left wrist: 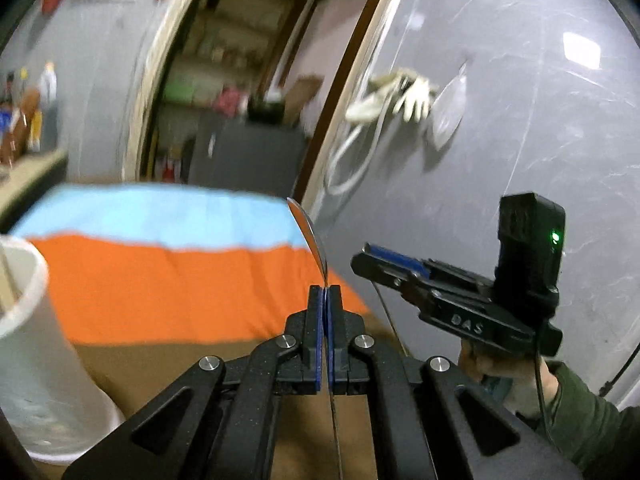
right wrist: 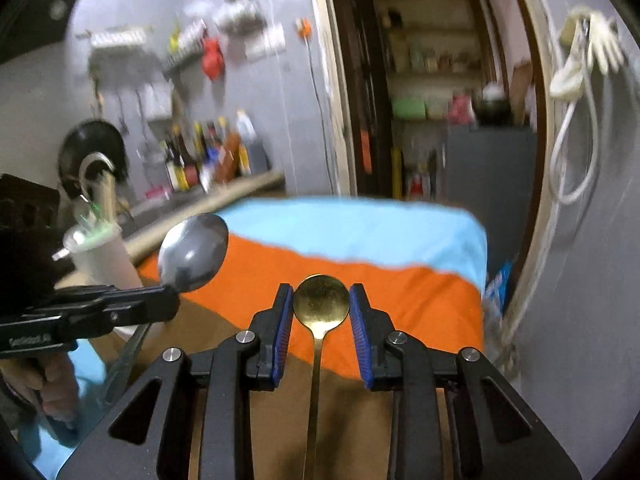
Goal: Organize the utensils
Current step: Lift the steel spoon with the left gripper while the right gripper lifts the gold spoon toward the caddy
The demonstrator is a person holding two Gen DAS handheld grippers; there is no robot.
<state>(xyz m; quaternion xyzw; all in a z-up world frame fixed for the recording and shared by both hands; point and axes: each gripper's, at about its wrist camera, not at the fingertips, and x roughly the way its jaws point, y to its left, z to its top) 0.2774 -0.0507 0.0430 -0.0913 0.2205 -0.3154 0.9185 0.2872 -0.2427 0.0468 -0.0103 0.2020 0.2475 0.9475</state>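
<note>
Steel spoon [left wrist: 310,236] clamped edge-on in my shut left gripper [left wrist: 325,300] at lower centre, gold spoon [right wrist: 321,300] pinched between my right gripper [right wrist: 321,312] pads, white cup [left wrist: 24,320] lower left

A: Silver spoon [right wrist: 194,253] looked like polished metal, glossy, mirror-like bowl. Gold spoon [right wrist: 321,301] was brassy metal, duller sheen, faint speckling in the bowl.

B: Gripper bodies?

A: Left gripper [left wrist: 325,300] and right gripper [right wrist: 321,308] were matt black plastic, slightly grainy, with bright metal pins. Pads [right wrist: 283,320] were blue, ribbed, rubbery.

B: Rest?

A: Orange-and-blue cloth [right wrist: 380,272], matt woven. White cup [left wrist: 28,320], smooth plastic. Table [left wrist: 168,364] was matt brown. Wall [left wrist: 520,120] was grey, scuffed.
</note>
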